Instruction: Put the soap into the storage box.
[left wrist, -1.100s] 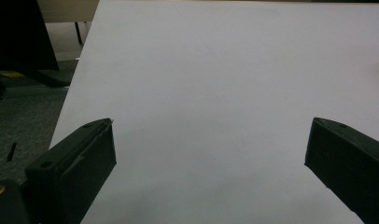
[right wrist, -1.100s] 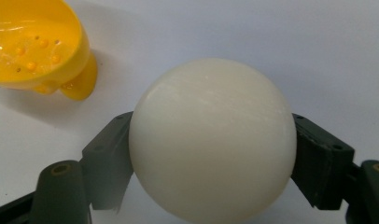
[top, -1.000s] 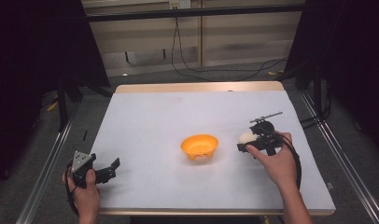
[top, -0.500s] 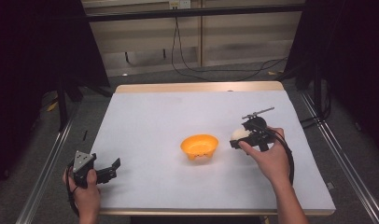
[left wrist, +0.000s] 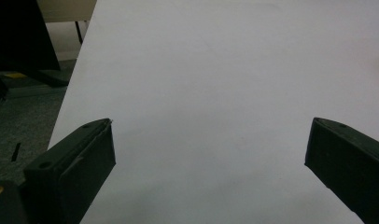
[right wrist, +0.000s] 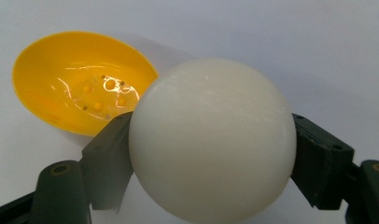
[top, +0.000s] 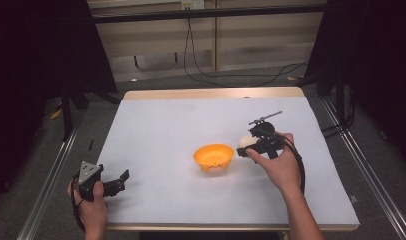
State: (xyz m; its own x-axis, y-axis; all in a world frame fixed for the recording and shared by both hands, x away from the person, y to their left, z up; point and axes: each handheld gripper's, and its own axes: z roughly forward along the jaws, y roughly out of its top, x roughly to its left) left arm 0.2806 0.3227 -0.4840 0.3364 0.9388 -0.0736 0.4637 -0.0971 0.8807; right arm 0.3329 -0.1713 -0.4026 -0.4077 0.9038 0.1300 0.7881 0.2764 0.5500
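Observation:
An orange bowl [top: 214, 157] sits near the middle of the white table [top: 191, 125]; in the right gripper view the bowl [right wrist: 75, 88] is empty, with small holes in its bottom. My right gripper [top: 247, 146] is shut on a white ball [top: 245, 142] just right of the bowl's rim, held above the table. The ball [right wrist: 211, 140] sits squeezed between both black jaws of the right gripper [right wrist: 211, 154]. My left gripper [top: 118, 182] rests at the table's front left corner, open, with bare table between its jaws [left wrist: 208, 149].
The table's left edge [left wrist: 71, 93] drops to a dark floor with stand legs. Metal rails [top: 361, 160] run along both sides of the table. Cables lie on the floor behind the far edge.
My right gripper has carried the white ball leftward, from well right of the bowl to just beside its rim. The left gripper has stayed put.

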